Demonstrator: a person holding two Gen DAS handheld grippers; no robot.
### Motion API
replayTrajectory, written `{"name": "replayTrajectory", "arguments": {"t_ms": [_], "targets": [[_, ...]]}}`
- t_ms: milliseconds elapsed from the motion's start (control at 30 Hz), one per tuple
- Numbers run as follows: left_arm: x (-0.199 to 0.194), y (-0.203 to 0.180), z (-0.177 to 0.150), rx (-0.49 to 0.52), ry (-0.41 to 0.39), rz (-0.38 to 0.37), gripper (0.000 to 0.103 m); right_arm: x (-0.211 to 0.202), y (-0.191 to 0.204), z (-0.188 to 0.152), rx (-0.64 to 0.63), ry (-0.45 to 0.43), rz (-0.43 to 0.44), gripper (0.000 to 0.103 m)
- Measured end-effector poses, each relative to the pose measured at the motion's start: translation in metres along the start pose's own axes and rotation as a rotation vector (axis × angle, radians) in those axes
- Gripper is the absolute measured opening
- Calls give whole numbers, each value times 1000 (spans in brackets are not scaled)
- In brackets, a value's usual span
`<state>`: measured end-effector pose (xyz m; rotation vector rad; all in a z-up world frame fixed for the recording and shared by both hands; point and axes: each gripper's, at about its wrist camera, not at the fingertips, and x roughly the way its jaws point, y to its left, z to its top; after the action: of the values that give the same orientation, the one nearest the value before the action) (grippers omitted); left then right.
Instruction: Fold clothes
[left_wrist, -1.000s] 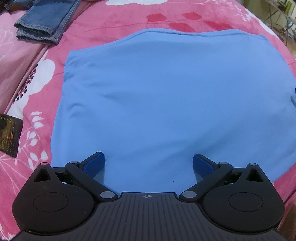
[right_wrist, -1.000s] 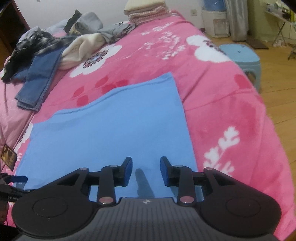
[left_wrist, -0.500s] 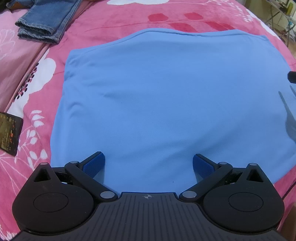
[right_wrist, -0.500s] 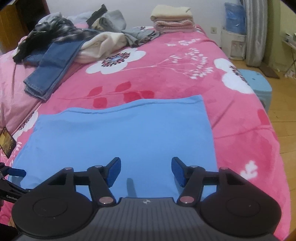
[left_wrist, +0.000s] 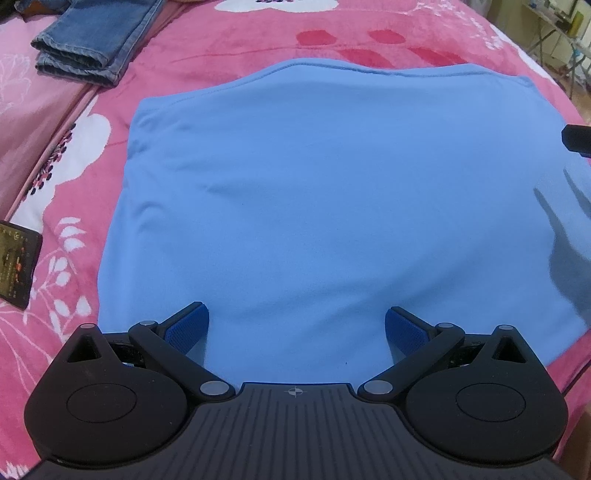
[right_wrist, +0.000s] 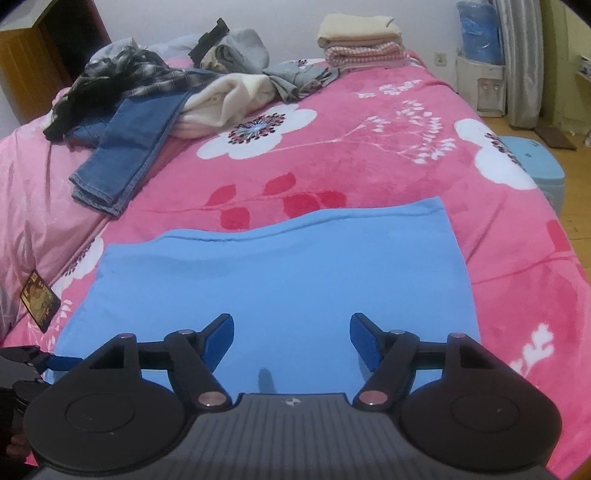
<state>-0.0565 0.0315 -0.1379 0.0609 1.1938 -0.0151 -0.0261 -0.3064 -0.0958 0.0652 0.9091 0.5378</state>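
A blue garment lies flat in a smooth rectangle on the pink bedspread, both the left gripper and right gripper hovering wide-jawed and empty-handed at its near edge, a folded stack and a loose heap beyond.

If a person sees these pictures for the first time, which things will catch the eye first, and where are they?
First comes the light blue garment, spread flat on the near part of the pink flowered blanket, with the open left gripper and open right gripper hovering over its near edge. Next is the heap of unfolded clothes at the far left, with jeans trailing from it, and a small folded stack at the bed's far end.
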Motion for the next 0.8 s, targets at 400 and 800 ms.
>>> {"name": "replayTrajectory", "arguments": {"t_ms": [400, 800], "targets": [[-21, 30, 1, -71, -79, -92, 103, -2, 9, -3, 21, -20, 16, 73], [-50, 86, -26, -193, -131, -42, 103, 6, 37, -15, -47, 21, 52, 73]]}}
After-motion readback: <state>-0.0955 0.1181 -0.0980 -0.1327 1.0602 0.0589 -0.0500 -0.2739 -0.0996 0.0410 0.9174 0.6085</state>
